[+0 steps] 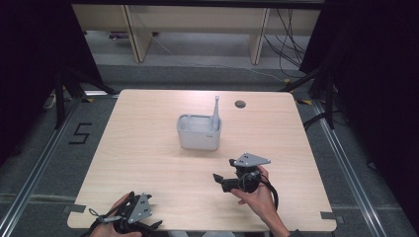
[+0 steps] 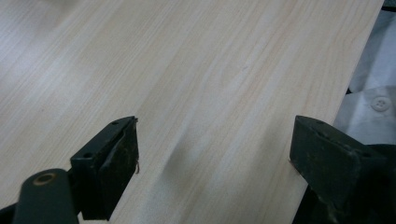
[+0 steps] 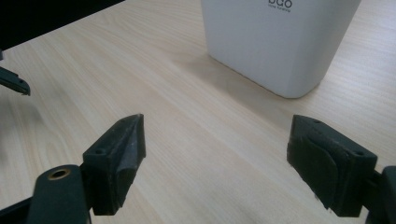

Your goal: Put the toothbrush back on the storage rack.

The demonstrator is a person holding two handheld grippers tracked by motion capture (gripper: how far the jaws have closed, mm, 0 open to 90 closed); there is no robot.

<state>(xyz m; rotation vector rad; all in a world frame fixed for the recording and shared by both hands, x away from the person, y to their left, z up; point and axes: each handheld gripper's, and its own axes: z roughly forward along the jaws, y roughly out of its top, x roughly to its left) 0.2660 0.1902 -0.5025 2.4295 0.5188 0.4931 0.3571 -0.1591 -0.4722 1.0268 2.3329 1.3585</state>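
Mid-table: white holder [image 1: 198, 133] | inside: grey brush [image 1: 216, 114], upright

A small round dark grommet hole [image 1: 240, 104] is set in the light wooden bench [image 1: 148, 148], far right of centre.

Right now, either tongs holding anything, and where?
Nothing held. Left tongs open over bare table; right tongs open, short of the white container.

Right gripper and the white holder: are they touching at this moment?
Apart. In the right gripper view, the open right gripper has bare table between its jaws and the white holder.
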